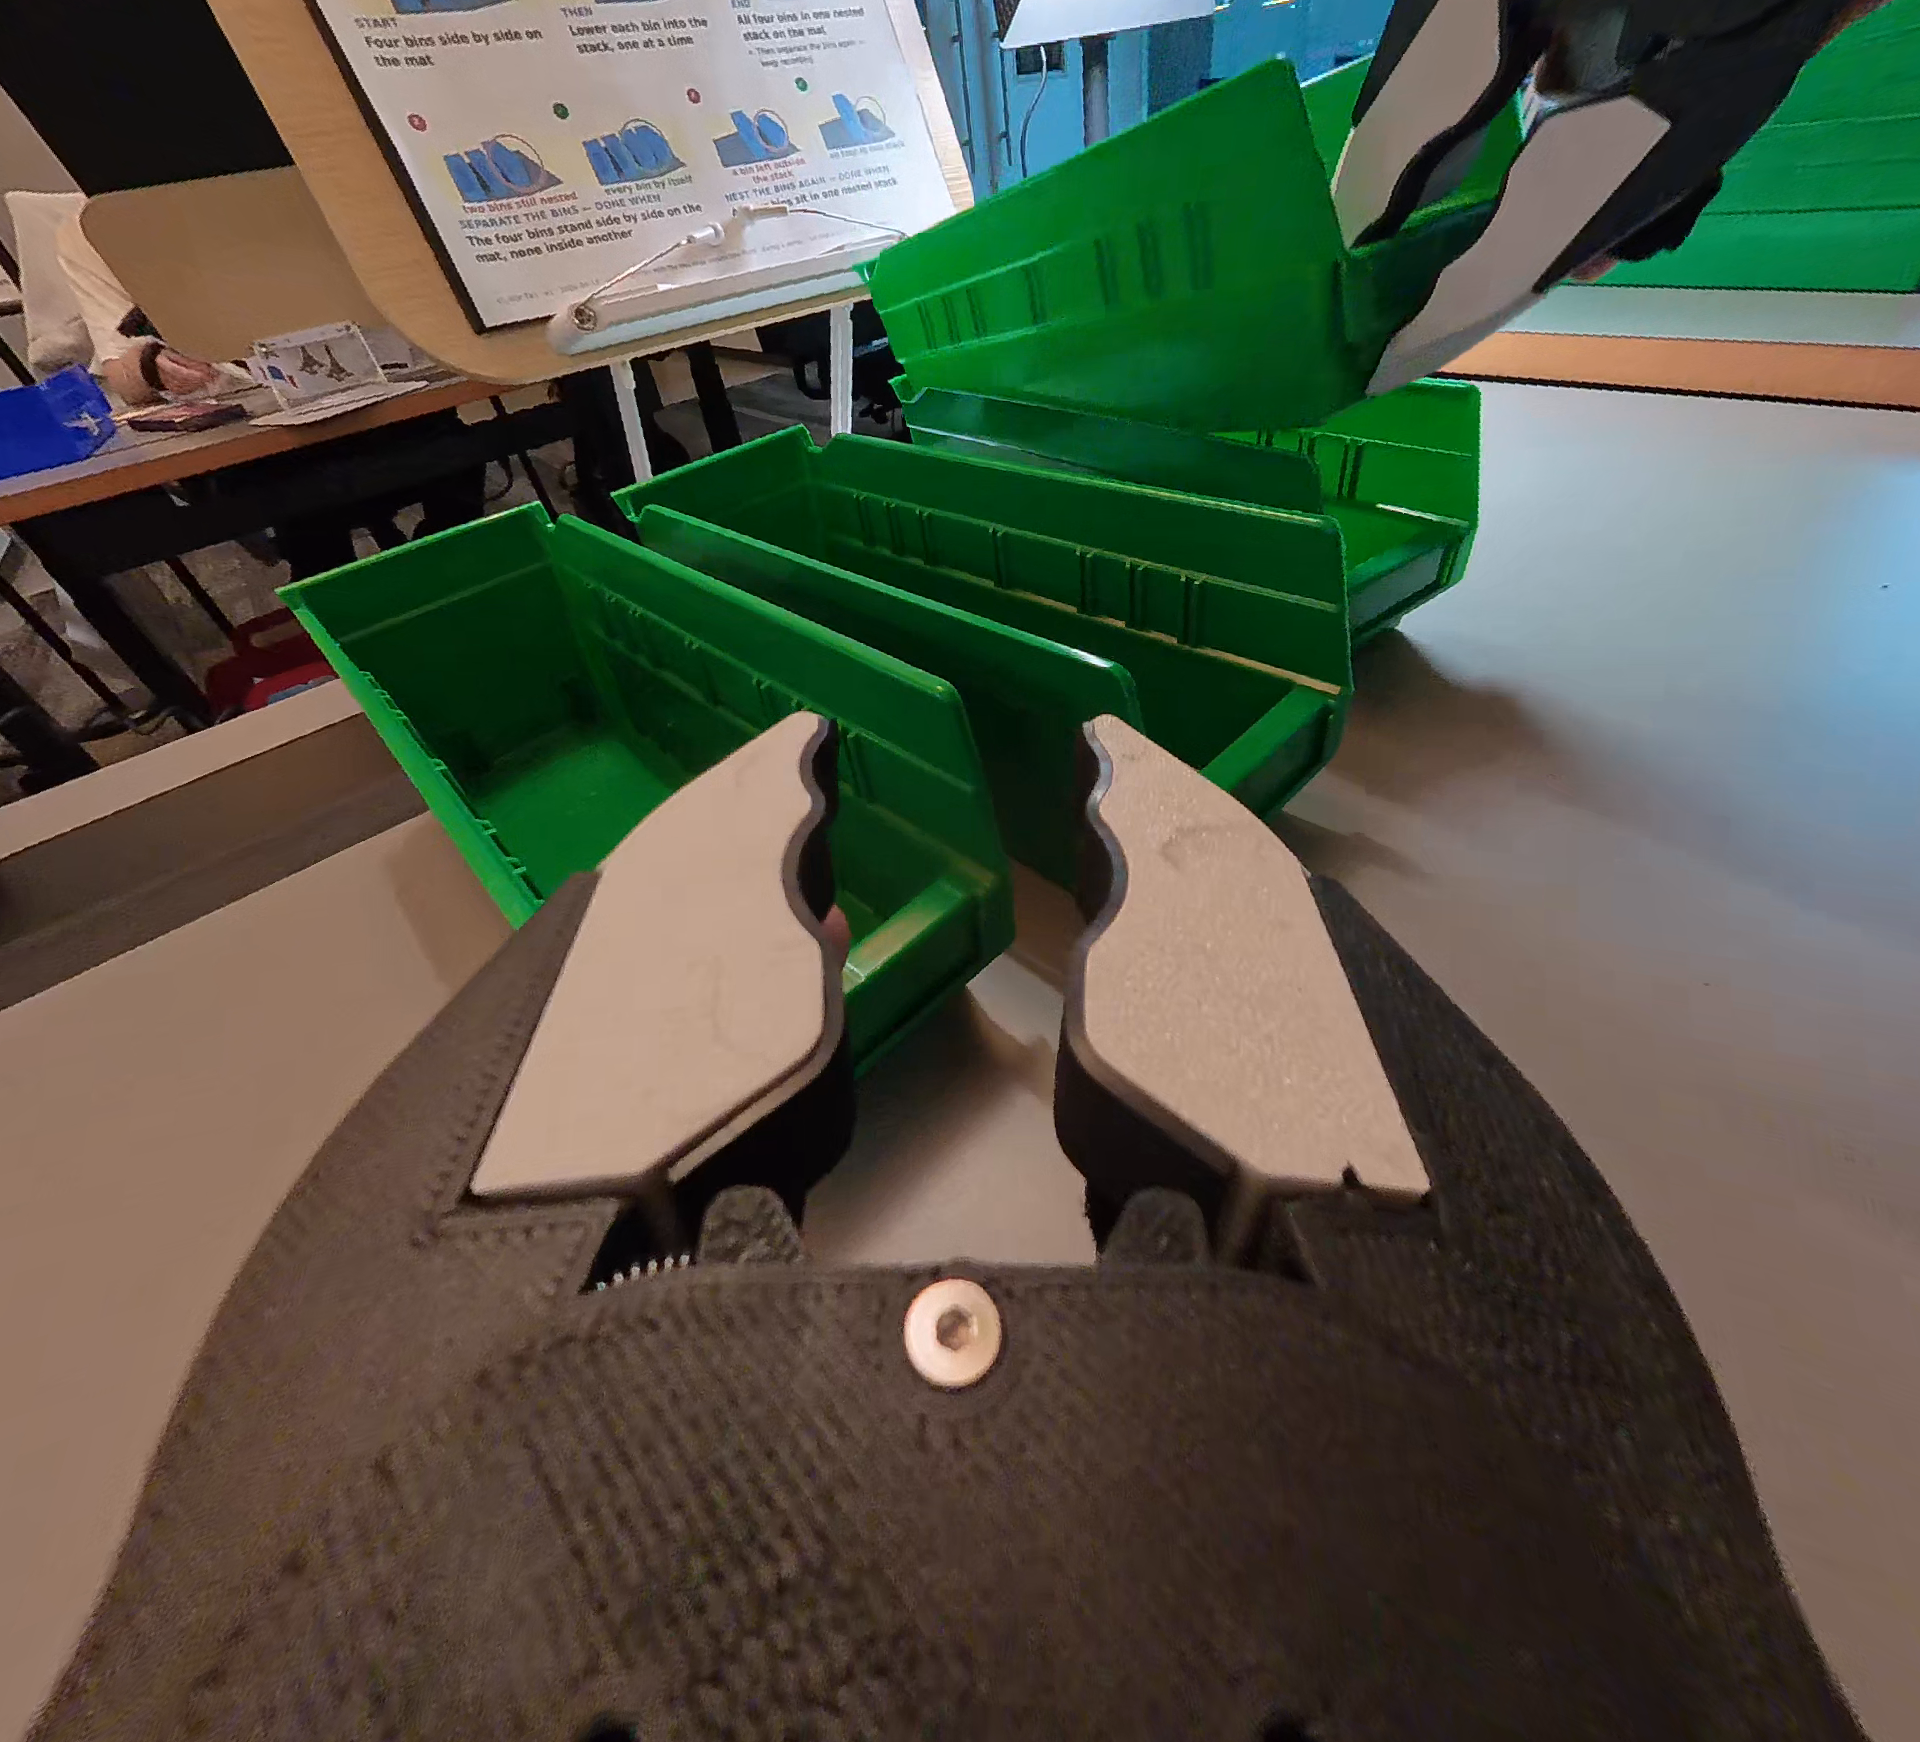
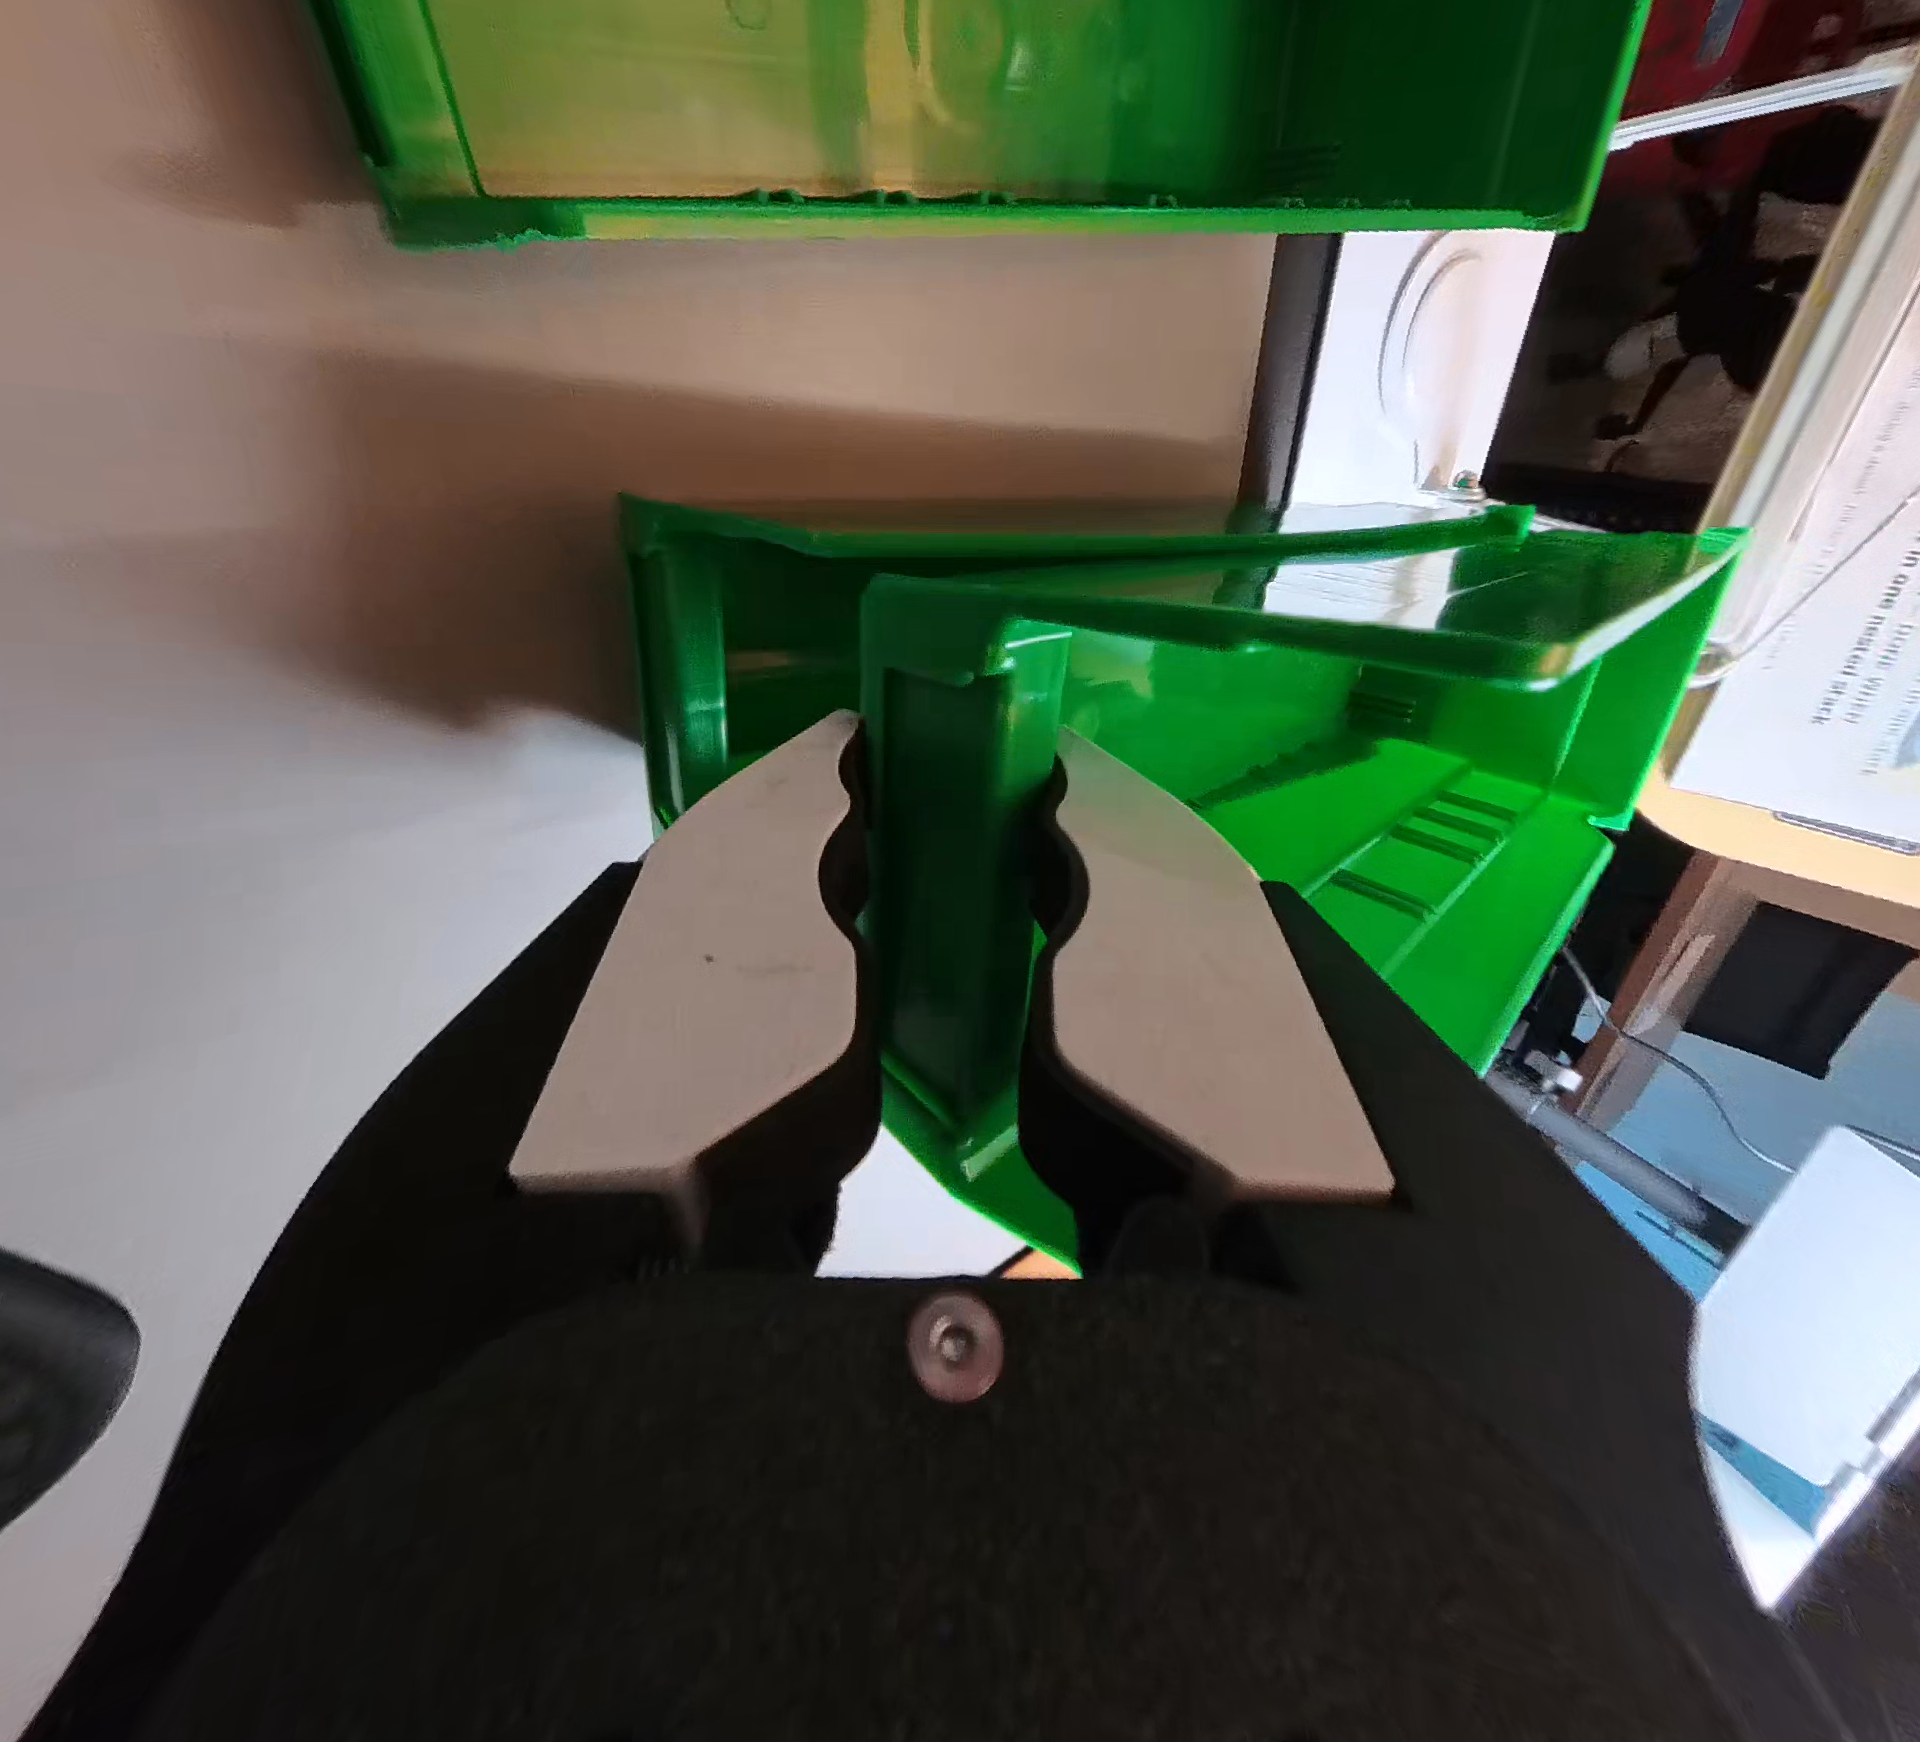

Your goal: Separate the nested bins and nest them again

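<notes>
A grey bench is seen carrying a set of green plastic bins, with a wood-trimmed edge visible along its far side. Behind the bench's far left corner, an instruction board on a stand is propped up, its printed sheet held by a clip at the bottom.

Three bins are shown resting on the bench side by side near its far edge: the nearest bin at the left, the middle bin just beside it, and the far bin beyond, partly hidden under the raised one. A fourth, the lifted bin, is held tilted above the far bin, clear of the bench; whether the two touch cannot be told. In the right wrist view the lifted bin is seen with its low front lip toward the camera, and another bin is seen blurred near the top of the frame.

The right gripper is clamped on the front lip of the lifted bin, one finger on each side, as also shown from its own camera. The left gripper is held low over the bench's near side, its jaws parted and holding nothing, pointed toward the gap between the nearest and middle bins.
</notes>
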A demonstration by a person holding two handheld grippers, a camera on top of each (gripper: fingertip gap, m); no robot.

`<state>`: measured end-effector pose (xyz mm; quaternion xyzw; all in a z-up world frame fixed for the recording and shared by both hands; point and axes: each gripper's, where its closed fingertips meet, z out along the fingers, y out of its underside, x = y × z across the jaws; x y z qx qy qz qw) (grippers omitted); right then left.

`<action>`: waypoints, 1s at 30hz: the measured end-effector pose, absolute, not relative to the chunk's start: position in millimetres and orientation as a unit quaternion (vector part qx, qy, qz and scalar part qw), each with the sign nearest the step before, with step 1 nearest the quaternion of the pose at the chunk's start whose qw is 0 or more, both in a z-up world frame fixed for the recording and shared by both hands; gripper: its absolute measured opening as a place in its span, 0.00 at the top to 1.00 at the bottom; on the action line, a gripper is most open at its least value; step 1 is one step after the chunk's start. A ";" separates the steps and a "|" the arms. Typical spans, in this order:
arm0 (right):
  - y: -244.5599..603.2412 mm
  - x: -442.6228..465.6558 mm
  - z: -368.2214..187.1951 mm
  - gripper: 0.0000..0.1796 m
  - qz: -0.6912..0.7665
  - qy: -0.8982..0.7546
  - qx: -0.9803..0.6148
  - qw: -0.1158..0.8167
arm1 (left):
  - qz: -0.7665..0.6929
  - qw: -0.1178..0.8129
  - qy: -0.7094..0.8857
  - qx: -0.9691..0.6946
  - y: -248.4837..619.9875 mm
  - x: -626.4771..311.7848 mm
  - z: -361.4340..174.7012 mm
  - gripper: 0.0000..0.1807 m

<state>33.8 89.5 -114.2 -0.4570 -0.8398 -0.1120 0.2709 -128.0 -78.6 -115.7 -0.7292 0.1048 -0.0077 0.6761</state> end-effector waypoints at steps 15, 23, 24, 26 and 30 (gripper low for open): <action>86.6 34.7 -135.8 0.85 -0.103 -0.836 -0.456 0.288 | 0.002 0.669 0.107 -0.735 -77.9 -125.9 -119.7 0.77; 82.9 36.1 -151.5 0.85 -0.097 -0.842 -0.445 0.290 | 0.003 0.668 0.107 -0.736 -78.0 -125.7 -120.4 0.77; 82.6 36.1 -153.1 0.85 -0.094 -0.842 -0.445 0.291 | 0.003 0.668 0.107 -0.737 -78.1 -125.6 -120.4 0.77; 82.2 36.6 -155.2 0.85 -0.087 -0.841 -0.447 0.293 | 0.003 0.667 0.107 -0.737 -78.0 -125.6 -120.6 0.77; 80.7 37.9 -159.3 0.85 -0.076 -0.839 -0.450 0.296 | 0.004 0.666 0.108 -0.738 -77.8 -125.7 -121.3 0.77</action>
